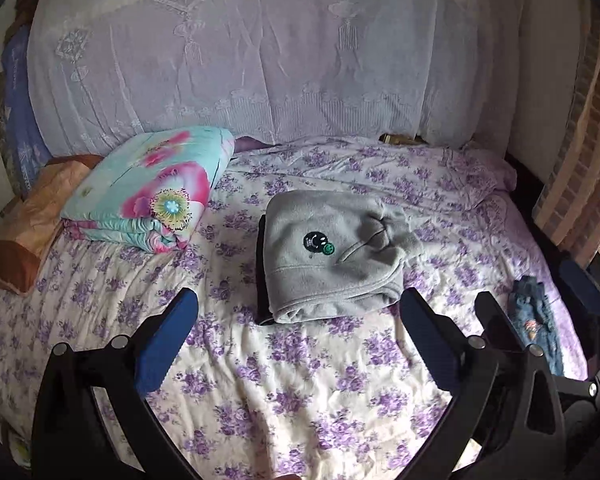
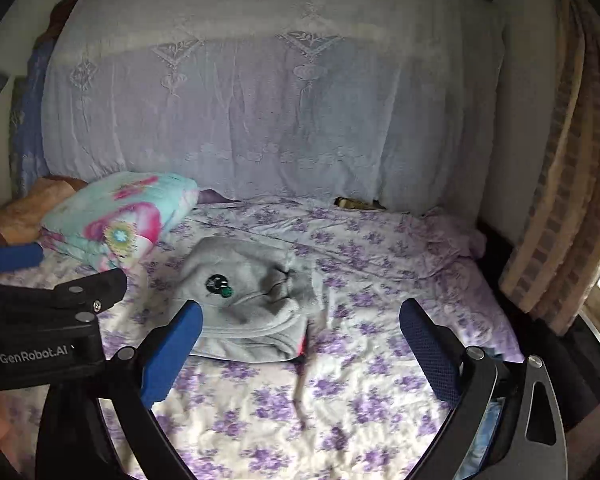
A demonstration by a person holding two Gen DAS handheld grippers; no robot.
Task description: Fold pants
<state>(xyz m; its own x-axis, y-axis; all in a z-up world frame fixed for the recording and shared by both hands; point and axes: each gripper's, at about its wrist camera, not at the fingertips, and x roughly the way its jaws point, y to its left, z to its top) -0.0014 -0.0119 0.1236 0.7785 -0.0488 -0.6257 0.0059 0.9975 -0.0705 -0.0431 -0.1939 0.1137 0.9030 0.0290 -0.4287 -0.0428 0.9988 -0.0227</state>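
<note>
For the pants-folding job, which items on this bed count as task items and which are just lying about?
Task items:
- folded grey pants, on the bed sheet
- left gripper, open, empty
- right gripper, open, empty

Lying about:
- folded floral quilt
- orange-brown pillow
- small denim garment, possibly next
- lace cover

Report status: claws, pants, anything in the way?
Left claw and right claw open, empty. Grey pants folded on bed. Nothing in the way.
</note>
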